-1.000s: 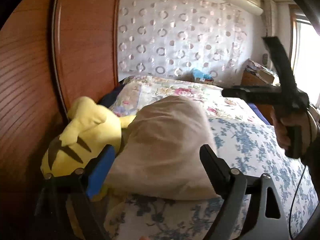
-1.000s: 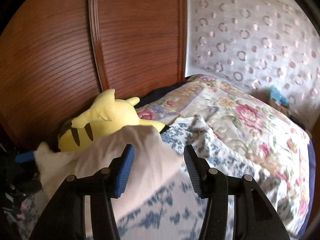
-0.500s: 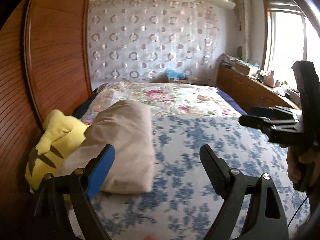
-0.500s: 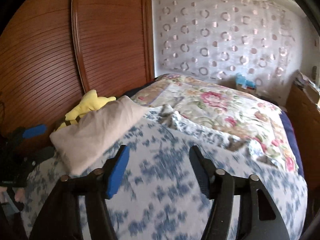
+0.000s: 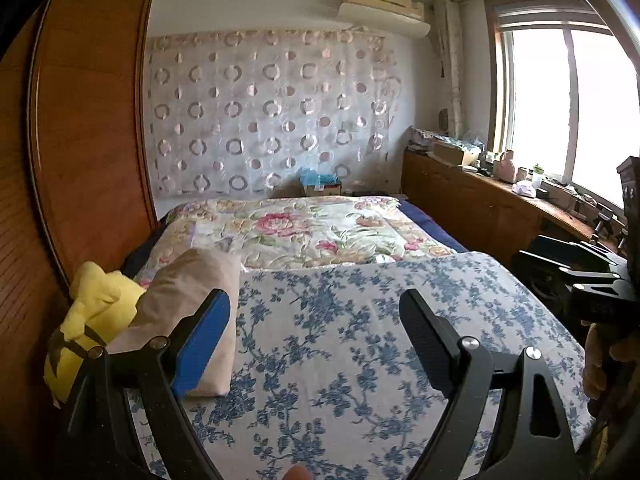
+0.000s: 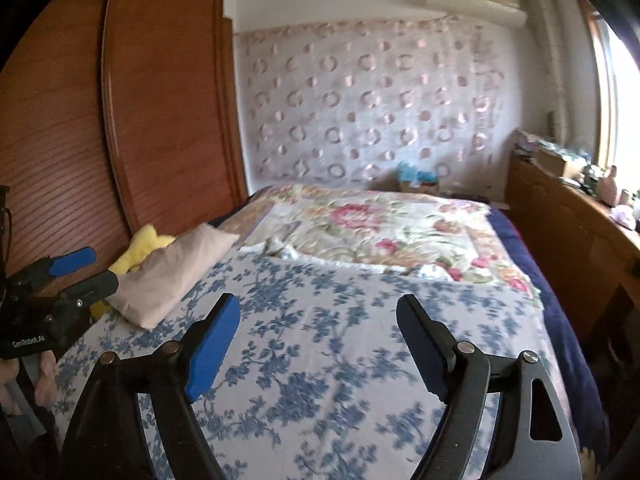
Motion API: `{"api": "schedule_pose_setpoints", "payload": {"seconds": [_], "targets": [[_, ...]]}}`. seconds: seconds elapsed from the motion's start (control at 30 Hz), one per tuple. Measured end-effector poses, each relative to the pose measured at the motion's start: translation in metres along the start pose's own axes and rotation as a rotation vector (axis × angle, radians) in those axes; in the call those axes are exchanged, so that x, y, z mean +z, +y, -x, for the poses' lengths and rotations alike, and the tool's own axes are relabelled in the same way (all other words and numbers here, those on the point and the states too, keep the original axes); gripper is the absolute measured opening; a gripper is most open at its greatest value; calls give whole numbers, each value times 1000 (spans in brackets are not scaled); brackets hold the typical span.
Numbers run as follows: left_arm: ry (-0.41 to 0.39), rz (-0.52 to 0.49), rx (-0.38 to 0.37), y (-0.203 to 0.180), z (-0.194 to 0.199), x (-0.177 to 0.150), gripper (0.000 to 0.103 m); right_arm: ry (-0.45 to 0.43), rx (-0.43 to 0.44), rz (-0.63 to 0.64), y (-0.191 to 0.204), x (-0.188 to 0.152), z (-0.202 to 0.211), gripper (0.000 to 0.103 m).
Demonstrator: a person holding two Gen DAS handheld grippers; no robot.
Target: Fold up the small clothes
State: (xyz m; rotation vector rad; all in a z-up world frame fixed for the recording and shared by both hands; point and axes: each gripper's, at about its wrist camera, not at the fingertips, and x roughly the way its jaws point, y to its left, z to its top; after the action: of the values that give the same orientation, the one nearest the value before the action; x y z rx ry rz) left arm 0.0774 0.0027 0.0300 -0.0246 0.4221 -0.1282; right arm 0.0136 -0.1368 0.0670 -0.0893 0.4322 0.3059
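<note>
Between both tools: bare blue-floral sheet [image 6: 320, 360], nothing held.
- Left gripper [image 5: 316, 328]: 1, jaws wide apart, empty.
- Right gripper [image 6: 318, 332]: 1, jaws opening, empty.
- Folded beige garment [image 5: 188, 312]: 1, ahead-left of left gripper, against yellow plush toy [image 5: 92, 312]: 1.
- Floral quilt [image 5: 304, 228]: 1, beyond.
- Risk: garment perched at bed edge; careless pass of left jaws likely undoes fold.

On the bed [image 5: 360, 360] a folded cloth [image 5: 188, 312] lies at the left side, and a plush toy [image 5: 92, 312] sits just left of it, against the wardrobe [image 5: 92, 140]. A quilt [image 5: 304, 228] covers the far part of the bed. The bench [image 5: 480, 200] stands along the right side, under the window [image 5: 560, 100].
</note>
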Motion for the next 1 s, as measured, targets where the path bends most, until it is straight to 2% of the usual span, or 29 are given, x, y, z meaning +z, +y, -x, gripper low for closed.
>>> {"api": "schedule_pose_setpoints", "payload": {"seconds": [0.43, 0.67, 1.0], "targets": [[-61, -9, 5, -18, 30, 20, 87, -110, -64, -33, 26, -24, 61, 82], [-53, -6, 11, -19, 33, 20, 87, -127, -90, -43, 32, -39, 60, 82], [-43, 2, 32, -15, 29, 18, 87, -117, -92, -43, 33, -38, 62, 82]]}}
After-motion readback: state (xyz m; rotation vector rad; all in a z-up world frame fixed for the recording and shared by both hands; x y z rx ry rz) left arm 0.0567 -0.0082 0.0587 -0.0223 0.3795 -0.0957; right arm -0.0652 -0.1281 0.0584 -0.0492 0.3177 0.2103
